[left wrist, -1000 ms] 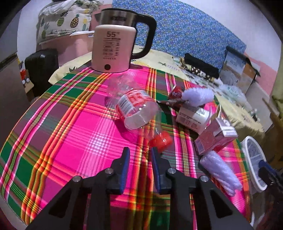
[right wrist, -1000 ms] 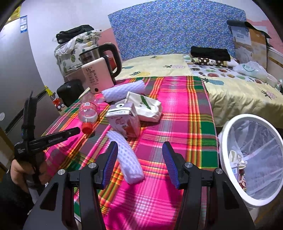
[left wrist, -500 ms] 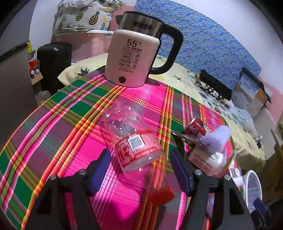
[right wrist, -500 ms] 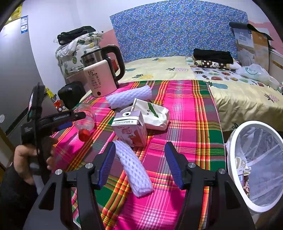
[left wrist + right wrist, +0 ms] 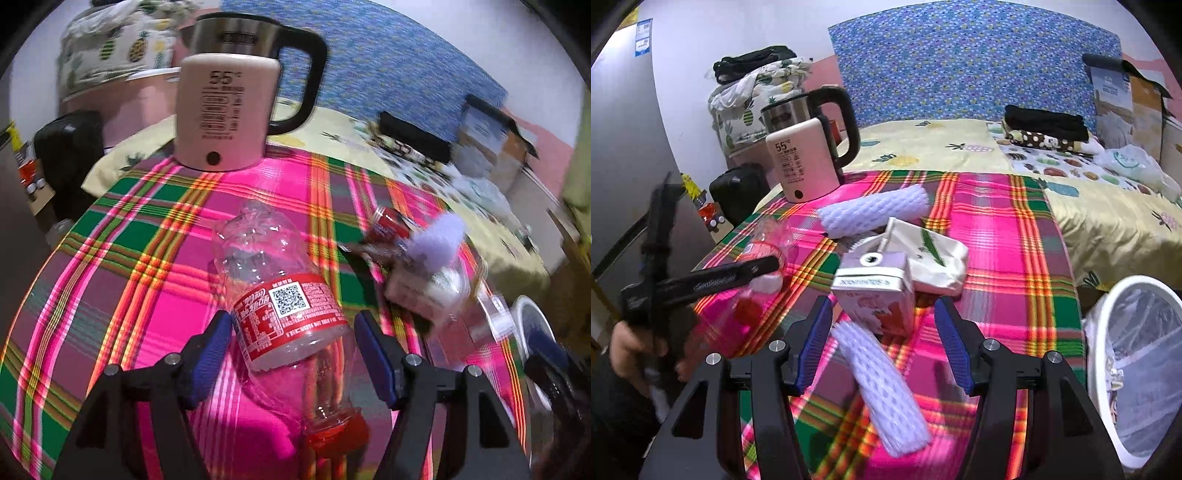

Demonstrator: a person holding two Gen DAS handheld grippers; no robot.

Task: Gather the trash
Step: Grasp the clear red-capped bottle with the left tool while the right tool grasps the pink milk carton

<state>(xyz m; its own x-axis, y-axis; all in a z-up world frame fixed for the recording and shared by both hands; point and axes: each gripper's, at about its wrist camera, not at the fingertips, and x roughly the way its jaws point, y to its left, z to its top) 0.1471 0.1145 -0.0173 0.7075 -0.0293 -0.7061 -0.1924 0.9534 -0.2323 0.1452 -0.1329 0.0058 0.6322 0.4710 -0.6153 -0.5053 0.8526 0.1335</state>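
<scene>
A crushed clear plastic bottle point(image 5: 284, 302) with a red label and red cap lies on the plaid tablecloth point(image 5: 122, 266). My left gripper point(image 5: 293, 345) is open, its blue pads on either side of the bottle's lower body. My right gripper point(image 5: 882, 343) is open over a white foam net sleeve point(image 5: 882, 387), just short of a small juice carton point(image 5: 875, 291). Behind the carton lie a white crumpled bag point(image 5: 934, 258) and a second foam sleeve point(image 5: 871, 214). The left gripper also shows at the left of the right wrist view point(image 5: 713, 280).
A pink electric kettle point(image 5: 225, 110) stands at the table's far edge. A white trash bin point(image 5: 1137, 369) with a clear liner stands beside the table on the right. A bed point(image 5: 960, 147) with clutter lies beyond the table. A black suitcase point(image 5: 70, 147) stands at far left.
My left gripper opened wide and moved forward until its jaws straddle the bottle. My right gripper edged forward towards the carton and foam sleeve.
</scene>
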